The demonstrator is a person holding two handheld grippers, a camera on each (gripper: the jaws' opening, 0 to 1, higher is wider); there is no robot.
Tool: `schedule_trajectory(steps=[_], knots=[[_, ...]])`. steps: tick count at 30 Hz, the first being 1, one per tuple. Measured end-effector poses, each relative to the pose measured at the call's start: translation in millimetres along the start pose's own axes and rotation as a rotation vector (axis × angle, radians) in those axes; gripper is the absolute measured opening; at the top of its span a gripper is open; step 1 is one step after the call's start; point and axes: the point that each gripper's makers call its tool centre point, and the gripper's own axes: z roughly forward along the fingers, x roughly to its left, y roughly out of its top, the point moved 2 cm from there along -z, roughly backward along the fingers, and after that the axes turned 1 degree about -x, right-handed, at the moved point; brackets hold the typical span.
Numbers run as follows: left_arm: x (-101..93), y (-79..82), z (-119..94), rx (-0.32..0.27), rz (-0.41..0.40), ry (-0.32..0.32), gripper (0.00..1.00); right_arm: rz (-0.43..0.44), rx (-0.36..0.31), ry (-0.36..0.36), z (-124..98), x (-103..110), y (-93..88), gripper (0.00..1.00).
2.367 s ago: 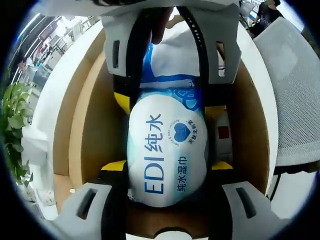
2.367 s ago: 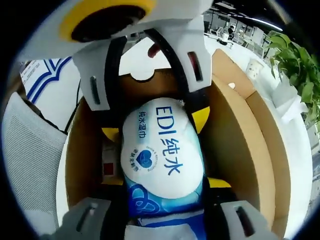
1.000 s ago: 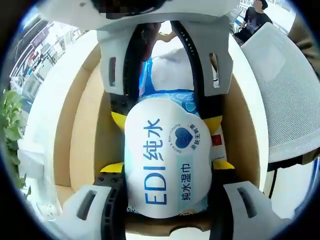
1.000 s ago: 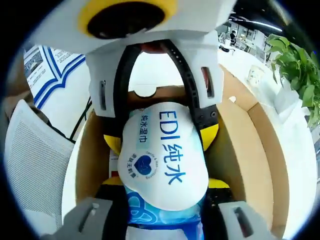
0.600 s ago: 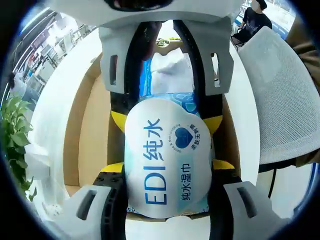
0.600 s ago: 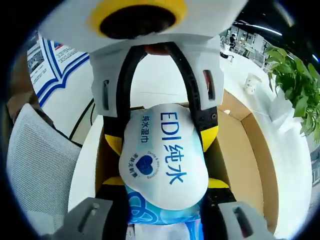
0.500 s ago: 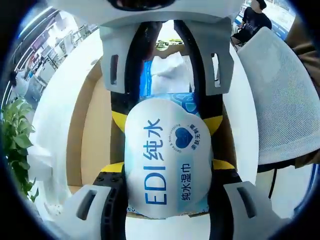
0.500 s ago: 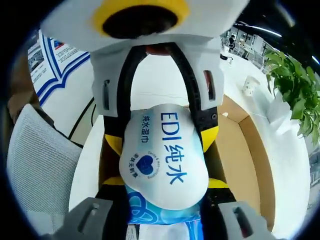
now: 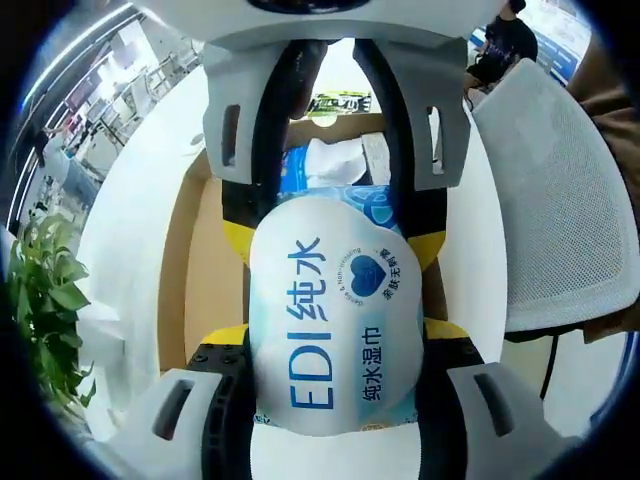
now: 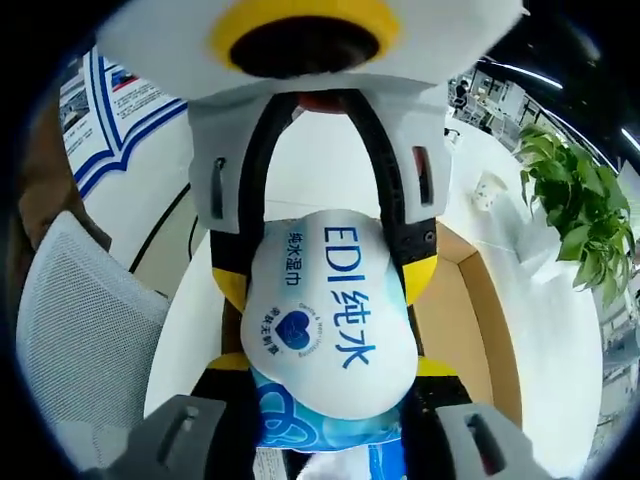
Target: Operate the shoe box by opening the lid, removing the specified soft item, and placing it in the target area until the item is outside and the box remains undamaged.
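Observation:
A white and blue pack of wet wipes [image 9: 330, 320] printed "EDI" hangs in the air above the open cardboard shoe box [image 9: 205, 270]. My left gripper [image 9: 335, 335] is shut on its near end, yellow pads pressed on both sides. My right gripper [image 9: 330, 240] reaches in from the top and is shut on the far end. In the right gripper view the same pack [image 10: 325, 310] sits between my right gripper [image 10: 330, 367] and the left gripper [image 10: 325, 280]. The box [image 10: 460, 320] lies below, its brown walls showing at the right.
White crumpled paper [image 9: 335, 160] lies inside the box. The box stands on a white table [image 9: 130, 230]. A grey mesh chair [image 9: 560, 220] is beside it, a green plant [image 10: 575, 210] and a paper cup [image 10: 487, 187] on the other side. A person [image 9: 500, 45] sits far off.
Both grippers have lifted the pack up out of the box; the box now looks smaller and lower, with more table and chair around it. The grips have not shifted.

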Motion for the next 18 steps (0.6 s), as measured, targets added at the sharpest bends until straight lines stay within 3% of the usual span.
schedule_trajectory(steps=[9, 18], knots=[[1.3, 21.0, -14.8, 0.0, 0.028, 0.02, 0.64, -0.01, -0.006, -0.038, -24.9, -2.4, 2.2, 0.54], [-3.2, 51.6, -11.8, -0.006, 0.07, 0.017, 0.64, 0.008, 0.001, -0.073, -48.3, 0.6, -16.0, 0.54]])
